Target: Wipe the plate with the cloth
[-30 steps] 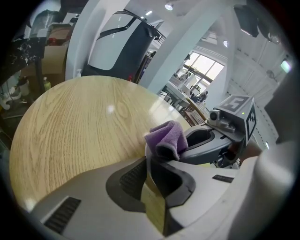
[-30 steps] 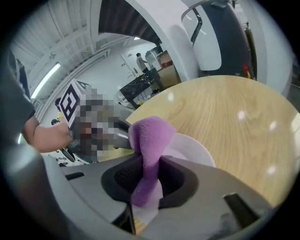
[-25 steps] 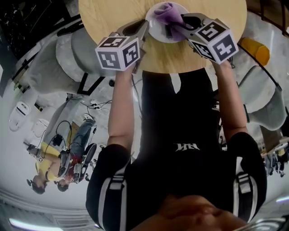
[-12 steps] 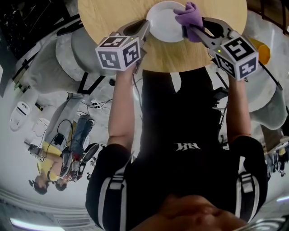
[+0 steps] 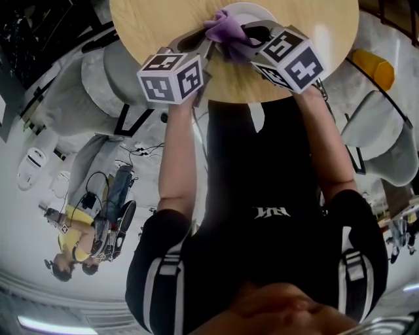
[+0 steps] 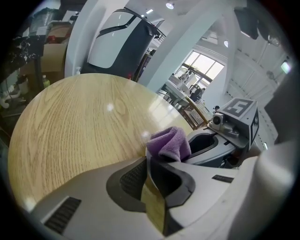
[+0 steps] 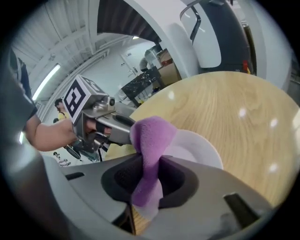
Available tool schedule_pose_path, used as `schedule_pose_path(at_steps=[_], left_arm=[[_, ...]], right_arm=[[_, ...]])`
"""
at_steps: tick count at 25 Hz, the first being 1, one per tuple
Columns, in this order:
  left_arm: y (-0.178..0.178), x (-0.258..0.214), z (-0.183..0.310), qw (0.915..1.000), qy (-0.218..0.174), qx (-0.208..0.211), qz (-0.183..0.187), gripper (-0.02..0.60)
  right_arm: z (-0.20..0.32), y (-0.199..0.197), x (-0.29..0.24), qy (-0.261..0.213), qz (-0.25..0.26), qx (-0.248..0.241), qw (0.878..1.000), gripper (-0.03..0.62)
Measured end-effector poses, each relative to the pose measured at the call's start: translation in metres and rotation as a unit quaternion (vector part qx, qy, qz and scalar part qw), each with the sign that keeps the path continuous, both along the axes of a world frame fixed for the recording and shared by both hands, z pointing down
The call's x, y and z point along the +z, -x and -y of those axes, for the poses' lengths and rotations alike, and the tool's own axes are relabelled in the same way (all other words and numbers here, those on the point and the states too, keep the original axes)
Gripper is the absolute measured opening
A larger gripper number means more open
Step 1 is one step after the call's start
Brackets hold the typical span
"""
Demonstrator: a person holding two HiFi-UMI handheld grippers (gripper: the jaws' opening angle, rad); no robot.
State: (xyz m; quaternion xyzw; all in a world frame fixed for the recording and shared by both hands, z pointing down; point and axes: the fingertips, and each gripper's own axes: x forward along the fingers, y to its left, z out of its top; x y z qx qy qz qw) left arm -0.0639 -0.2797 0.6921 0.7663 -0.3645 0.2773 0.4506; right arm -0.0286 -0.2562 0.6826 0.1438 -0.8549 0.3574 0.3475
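The left tongs [image 5: 209, 37] are closed almost together. In the left gripper view a thin pale edge stands between their tips, which seems to be the rim of the plate [image 5: 255, 11]; that view shows nothing more of the plate. The right gripper view shows much more of it: a white round plate lying on the wooden desk [image 7: 234, 108], with the left tongs reaching to its left rim, although the cloth [image 7: 150, 136] hides the very tips there.

The right tongs [image 7: 147, 164] are clamped on the purple cloth. It goes down between the pads, and its folded top stands above them, over the near left part of the plate. In the head view the cloth covers the left half of the plate, just beside the tips of the left tongs, and only the far rim stays visible.

Only the head view shows both arms together and, far on the left, a seated person in a yellow shirt [image 5: 65, 243]. Only the left gripper view shows the white and dark chair [image 6: 117, 40] behind the desk.
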Motion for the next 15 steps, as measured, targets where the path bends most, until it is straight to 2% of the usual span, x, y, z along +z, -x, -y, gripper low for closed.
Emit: schedule_pose_path(at_steps=[5, 9, 15], left_arm=[[-0.003, -0.001, -0.002, 1.0, -0.001, 0.002, -0.002, 0.031], [-0.004, 0.0, -0.004, 1.0, -0.001, 0.003, -0.004, 0.031], [-0.007, -0.001, -0.007, 1.0, -0.001, 0.001, -0.004, 0.032]], right_arm=[[-0.006, -0.042, 0.0, -0.011, -0.036, -0.003, 0.999, 0.091], [-0.007, -0.084, 0.002, -0.004, -0.05, 0.032, 0.998, 0.091], [-0.005, -0.115, -0.01, -0.011, -0.067, 0.062, 0.996, 0.091]])
